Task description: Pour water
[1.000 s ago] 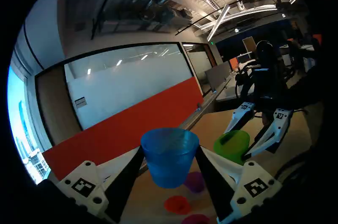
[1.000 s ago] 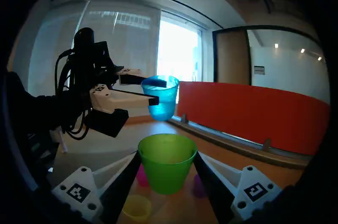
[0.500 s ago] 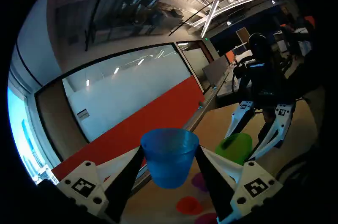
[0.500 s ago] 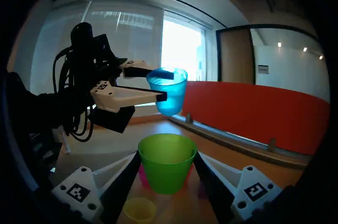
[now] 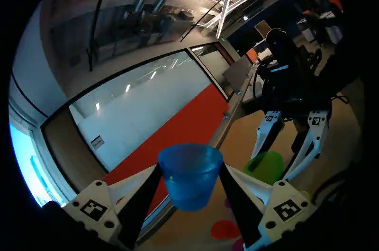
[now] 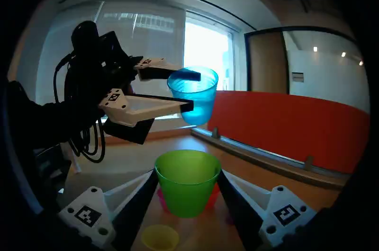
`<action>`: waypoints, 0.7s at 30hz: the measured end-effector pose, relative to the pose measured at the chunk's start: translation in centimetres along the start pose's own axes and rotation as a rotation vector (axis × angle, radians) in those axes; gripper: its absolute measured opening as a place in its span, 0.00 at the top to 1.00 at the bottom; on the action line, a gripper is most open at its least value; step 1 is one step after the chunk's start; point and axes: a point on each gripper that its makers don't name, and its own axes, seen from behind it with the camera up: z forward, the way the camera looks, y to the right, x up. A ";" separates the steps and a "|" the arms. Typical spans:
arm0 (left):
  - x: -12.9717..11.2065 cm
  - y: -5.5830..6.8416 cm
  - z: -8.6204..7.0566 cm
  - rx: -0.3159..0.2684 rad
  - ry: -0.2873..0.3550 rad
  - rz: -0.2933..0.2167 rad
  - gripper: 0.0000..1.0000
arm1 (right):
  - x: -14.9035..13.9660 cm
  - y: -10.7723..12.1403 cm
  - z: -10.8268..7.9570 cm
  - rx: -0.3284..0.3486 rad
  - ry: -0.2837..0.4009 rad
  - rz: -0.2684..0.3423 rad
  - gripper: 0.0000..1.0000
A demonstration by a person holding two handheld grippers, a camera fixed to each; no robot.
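Now we have raised and tipped the blue cup, clamped in our left hand-held gripper, above the green cup, which our right hand-held gripper grasps over the tabletop. Pouring looks ready to begin.

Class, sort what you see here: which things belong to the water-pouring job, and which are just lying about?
In the job: blue cup, held in the left gripper; green cup, held in the right gripper.

Lying about: yellow cup and red cup, on the wooden table.
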 end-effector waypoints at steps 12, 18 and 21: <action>0.5 0.1 -0.1 0.001 -0.003 0.064 0.14 | 0.4 -0.3 0.7 0.011 0.003 -0.002 0.10; 0.7 0.3 -0.3 -0.002 -0.004 0.108 0.14 | 0.4 -0.2 0.8 0.011 0.005 -0.001 0.09; 0.9 0.4 -0.3 0.000 -0.003 0.124 0.14 | 0.4 -0.1 0.9 0.012 0.007 0.001 0.09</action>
